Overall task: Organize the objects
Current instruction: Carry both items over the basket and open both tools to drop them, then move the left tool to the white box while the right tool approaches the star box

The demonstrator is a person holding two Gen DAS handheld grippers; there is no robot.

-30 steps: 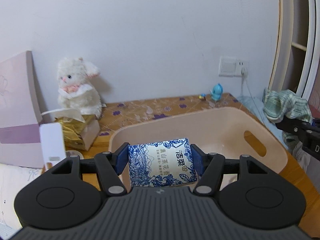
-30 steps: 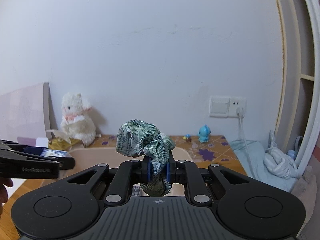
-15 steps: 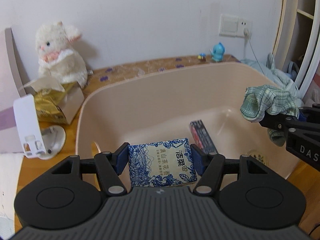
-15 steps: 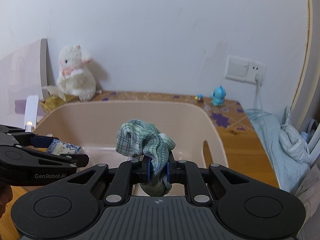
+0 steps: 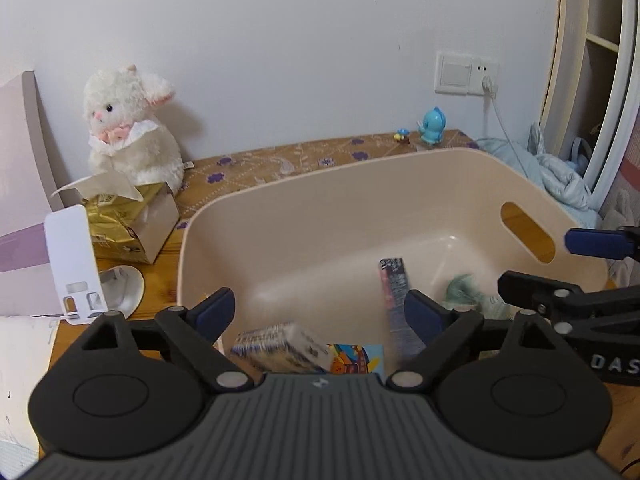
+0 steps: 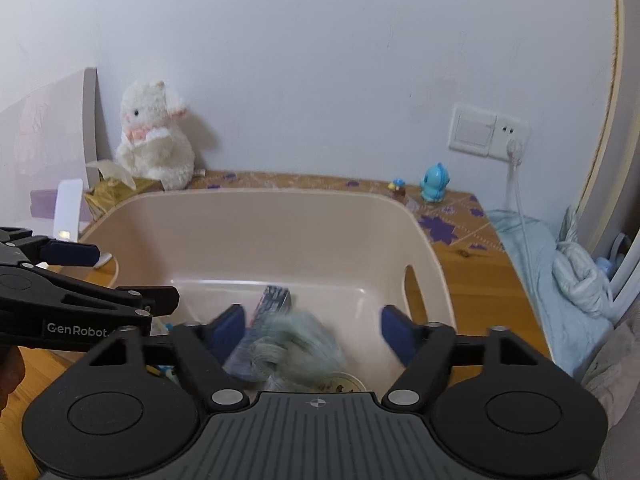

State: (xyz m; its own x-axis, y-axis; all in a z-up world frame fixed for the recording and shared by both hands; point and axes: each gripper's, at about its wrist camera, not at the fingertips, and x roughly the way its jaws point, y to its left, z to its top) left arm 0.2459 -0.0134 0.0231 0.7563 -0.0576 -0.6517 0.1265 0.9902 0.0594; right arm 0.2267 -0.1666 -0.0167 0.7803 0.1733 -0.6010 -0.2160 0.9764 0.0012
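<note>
A beige plastic bin [image 5: 360,184] [image 6: 256,216] sits on the wooden table. My left gripper [image 5: 320,312] is open over its near left part; the blue-and-white tissue pack [image 5: 280,346] is blurred just below it, inside the bin. My right gripper [image 6: 312,328] is open over the bin's right part; the green plaid cloth [image 6: 296,344] is blurred below it and also shows in the left wrist view [image 5: 472,296]. A dark flat box [image 5: 394,292] [image 6: 272,300] and a colourful card [image 5: 356,358] lie in the bin.
A white plush lamb [image 5: 128,132], a gold tissue box [image 5: 124,220] and a white stand [image 5: 76,264] are left of the bin. A blue figurine [image 5: 432,122] stands by the wall socket [image 5: 464,74]. Bedding [image 6: 560,280] lies to the right.
Both grippers have opened. The tissue pack left my left gripper and the green cloth left my right gripper; both are dropping into the bin.
</note>
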